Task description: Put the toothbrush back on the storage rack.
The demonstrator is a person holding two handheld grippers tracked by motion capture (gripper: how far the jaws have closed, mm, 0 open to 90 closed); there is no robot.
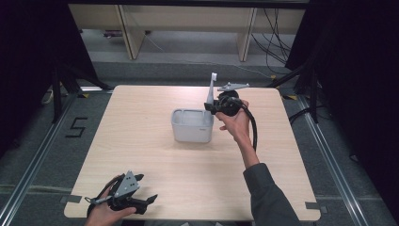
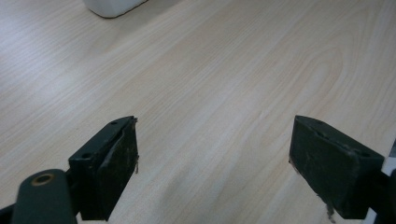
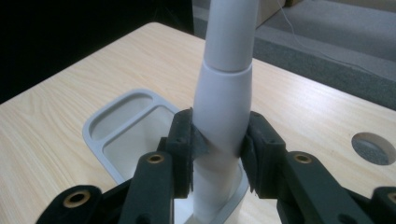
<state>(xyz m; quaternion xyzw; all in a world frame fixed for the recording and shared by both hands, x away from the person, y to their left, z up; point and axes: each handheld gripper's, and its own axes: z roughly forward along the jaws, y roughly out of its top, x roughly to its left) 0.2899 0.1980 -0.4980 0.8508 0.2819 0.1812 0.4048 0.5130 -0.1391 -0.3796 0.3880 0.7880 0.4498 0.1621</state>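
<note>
A white toothbrush-like handle [image 1: 211,90] stands upright, its lower end down at the right rim of a pale grey two-compartment holder [image 1: 192,125] in the middle of the table. My right gripper [image 1: 210,107] is shut on the handle's thick body [image 3: 223,107], with both pads [image 3: 184,140] pressing its sides. Below the jaws lies the holder's rim [image 3: 100,122]; the handle's bottom end is hidden behind them. My left gripper [image 1: 147,188] rests at the table's front left corner. Its jaws [image 2: 212,158] are open, with bare wood between them.
The wooden table [image 1: 141,155] has a round hole [image 3: 372,148] near its right side. Past the far edge stand shelf legs [image 1: 129,33] and cables [image 1: 277,37] on the grey floor. Dark curtains hang on both sides.
</note>
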